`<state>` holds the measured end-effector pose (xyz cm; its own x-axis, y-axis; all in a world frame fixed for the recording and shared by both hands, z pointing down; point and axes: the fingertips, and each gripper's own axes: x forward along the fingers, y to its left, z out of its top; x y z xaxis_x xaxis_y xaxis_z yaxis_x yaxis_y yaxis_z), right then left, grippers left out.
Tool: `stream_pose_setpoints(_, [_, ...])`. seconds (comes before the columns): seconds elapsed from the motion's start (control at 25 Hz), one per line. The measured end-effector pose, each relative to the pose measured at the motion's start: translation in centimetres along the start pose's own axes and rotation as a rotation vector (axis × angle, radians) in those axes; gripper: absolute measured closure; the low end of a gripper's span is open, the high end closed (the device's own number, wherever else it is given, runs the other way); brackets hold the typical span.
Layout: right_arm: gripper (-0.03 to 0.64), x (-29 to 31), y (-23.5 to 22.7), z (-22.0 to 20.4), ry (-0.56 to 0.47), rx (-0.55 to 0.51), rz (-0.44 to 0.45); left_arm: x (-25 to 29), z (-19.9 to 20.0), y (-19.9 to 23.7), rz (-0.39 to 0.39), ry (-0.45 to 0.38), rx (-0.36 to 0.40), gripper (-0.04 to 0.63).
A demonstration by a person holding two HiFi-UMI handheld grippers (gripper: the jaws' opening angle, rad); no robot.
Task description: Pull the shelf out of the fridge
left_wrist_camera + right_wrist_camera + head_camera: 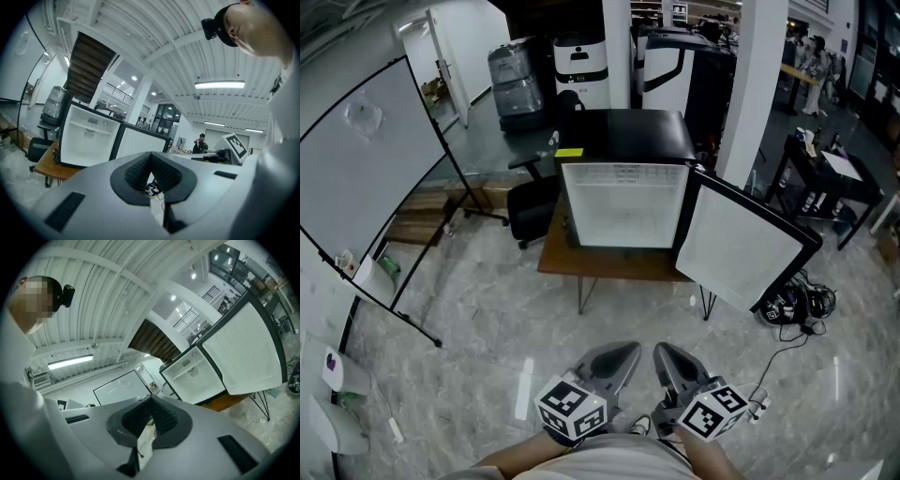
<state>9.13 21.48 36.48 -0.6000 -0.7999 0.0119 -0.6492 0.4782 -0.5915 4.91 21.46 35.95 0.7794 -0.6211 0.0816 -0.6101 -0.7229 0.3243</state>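
Note:
A small black fridge (623, 141) stands open on a low wooden table (605, 265), its door (736, 246) swung out to the right. The inside is white. A thin white shelf (91, 127) crosses the upper part of it, and it also shows in the right gripper view as the shelf (190, 369). My left gripper (622, 354) and right gripper (666, 354) are held close to my body, side by side, well short of the fridge. The left gripper (151, 161) and the right gripper (150, 401) are both shut with nothing between their pads.
A whiteboard (366, 178) on a stand leans at the left. A black office chair (530, 202) sits beside the table's left end. Cables and gear (797, 305) lie on the floor under the door. A black desk (825, 178) stands at the right. Marble floor (487, 319) lies between me and the table.

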Motion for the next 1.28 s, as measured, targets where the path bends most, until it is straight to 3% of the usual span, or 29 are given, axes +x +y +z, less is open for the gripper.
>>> stream_pose_setpoints(0.44, [0.600, -1.3, -0.2, -0.2, 0.010, -0.003, 0.027, 0.3, -1.0, -1.2, 0.010, 0.007, -0.005, 0.590])
stream_pose_setpoints(0.88, [0.600, -2.4, -2.1, 0.0, -0.002, 0.133, 0.092, 1.1, -2.3, -1.8, 0.072, 0.003, -0.007, 0.589])
stream_pose_setpoints(1.28, [0.600, 1.2, -3.2, 1.0, -0.002, 0.197, 0.120, 1.6, -0.9, 0.8, 0.115, -0.017, 0.002, 0.590])
